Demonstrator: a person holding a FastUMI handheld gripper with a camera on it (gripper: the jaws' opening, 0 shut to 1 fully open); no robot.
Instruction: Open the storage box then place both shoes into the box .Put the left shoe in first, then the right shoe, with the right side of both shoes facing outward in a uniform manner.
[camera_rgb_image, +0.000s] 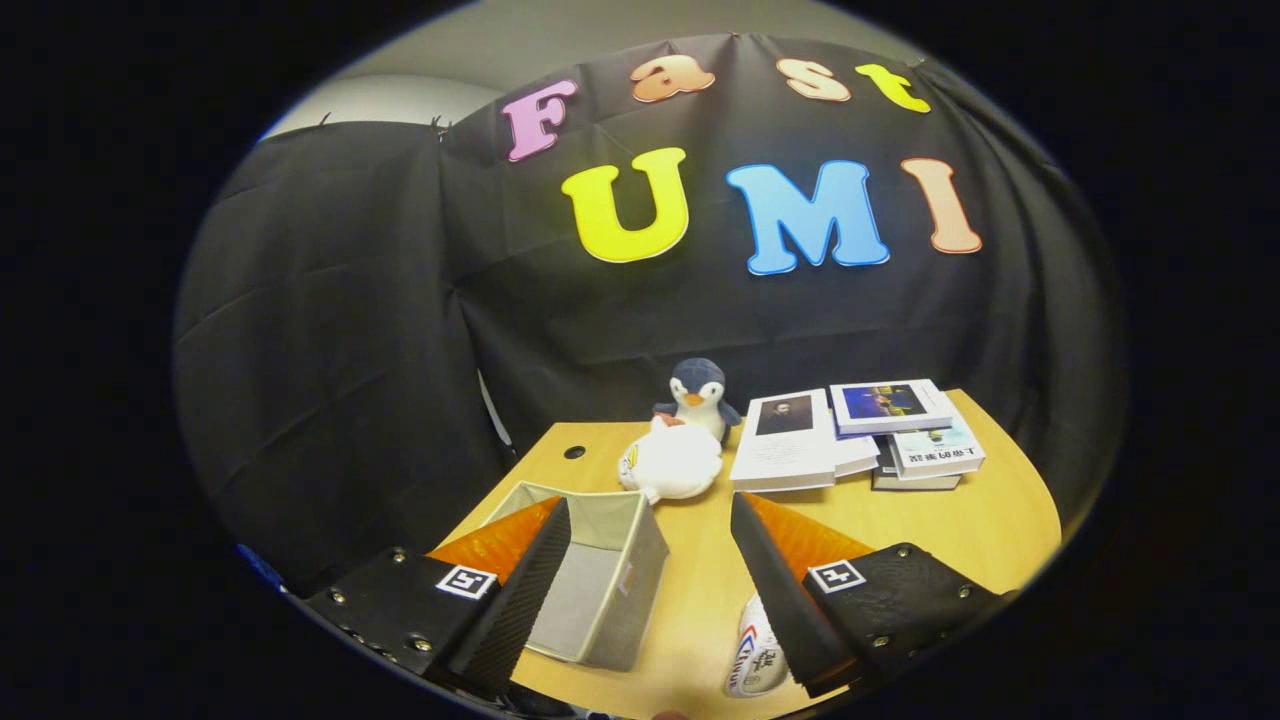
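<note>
At counter's near edge, your tongs (650, 570) spread, empty. Storage box (600, 580) open. Next: grab shoe (757, 655) under one finger; left shoe first.

The gripper (650, 525) hangs with fingers spread wide and nothing between them but bare table (700, 590), an open lane running forward. The storage box (600, 580) stands open-topped just beside the left finger, its mouth unobstructed. Ahead, a white plush (672, 462) and a penguin toy (698, 397) block the lane's far end; stacked books (850, 435) crowd the right. A white shoe (757, 655), seemingly, lies tucked under the right finger.
</note>
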